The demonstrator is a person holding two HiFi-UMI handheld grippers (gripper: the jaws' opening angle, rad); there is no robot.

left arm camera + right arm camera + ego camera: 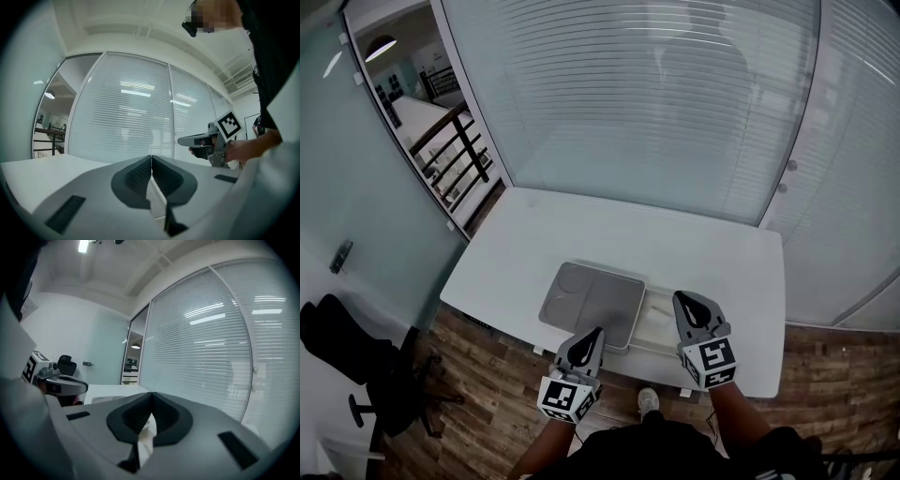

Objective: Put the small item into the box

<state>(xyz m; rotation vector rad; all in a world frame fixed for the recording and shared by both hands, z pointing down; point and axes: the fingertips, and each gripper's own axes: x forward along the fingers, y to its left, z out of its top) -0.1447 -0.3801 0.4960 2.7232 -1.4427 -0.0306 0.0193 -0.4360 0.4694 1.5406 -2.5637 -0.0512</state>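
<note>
A flat grey square box [592,302] with its lid on lies near the front edge of the white table [694,248]. Against its right side sits a pale shallow tray [660,323]. My left gripper [596,332] hovers over the box's front right corner; in its own view the left gripper [151,157] has its jaws closed tip to tip with nothing between them. My right gripper [683,299] hangs over the tray's right end, and the right gripper [152,394] shows its jaws shut and empty. Both point level toward the blinds. I cannot make out any small item.
A frosted glass wall with blinds [656,103] runs behind the table. At the left are a glass partition, a black office chair [356,361] and wood floor [478,412]. The person's shoe [648,401] stands at the table's front edge.
</note>
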